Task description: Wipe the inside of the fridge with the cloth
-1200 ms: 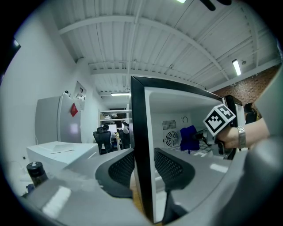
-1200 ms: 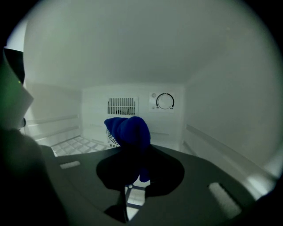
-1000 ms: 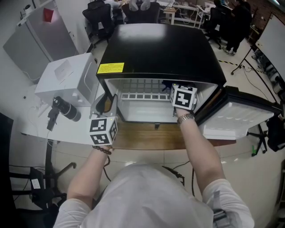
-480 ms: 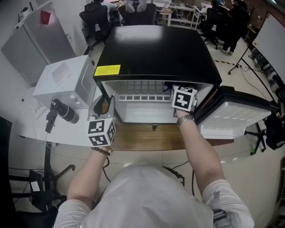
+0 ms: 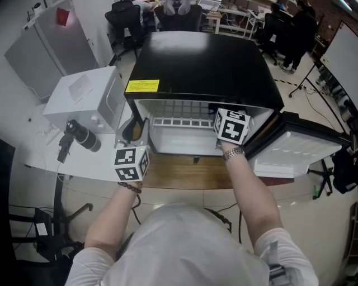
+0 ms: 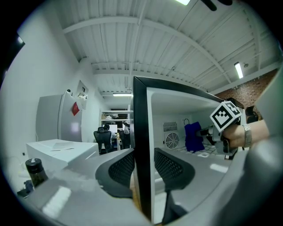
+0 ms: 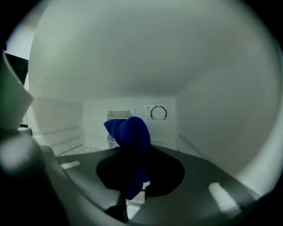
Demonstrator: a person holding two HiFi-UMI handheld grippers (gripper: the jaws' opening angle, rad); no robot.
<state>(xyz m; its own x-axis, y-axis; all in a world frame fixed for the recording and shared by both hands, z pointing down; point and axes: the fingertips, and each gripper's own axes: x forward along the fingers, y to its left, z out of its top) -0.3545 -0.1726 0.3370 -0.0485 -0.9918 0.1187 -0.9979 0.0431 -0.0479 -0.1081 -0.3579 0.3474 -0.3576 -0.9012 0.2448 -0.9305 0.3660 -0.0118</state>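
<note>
The cloth (image 7: 129,130), soft, light and limp, bunches at centre frame inside the fridge (image 5: 196,61), pinched in the right claw (image 7: 135,176). A gathered fold looks like the surest hold. The left claw (image 6: 142,170) clamps the fridge's left wall edge.

yellow label (image 5: 142,85) on fridge (image 5: 201,61), print apparently illegible

- A lab-like office workroom, probably a robotics test space.
- Far beyond the left claw (image 5: 134,129), black office chairs (image 5: 124,17) and cluttered desks (image 5: 232,12) stand, with people (image 5: 296,28) nearby.
- Left of that claw, a camera on a stand (image 5: 80,137) sits by a white table (image 5: 50,151).
- Well to its right are a tripod (image 5: 305,82) and a whiteboard (image 5: 342,50).
- Above it hang strip lights (image 6: 239,69), with a brick wall (image 6: 239,90) behind.
</note>
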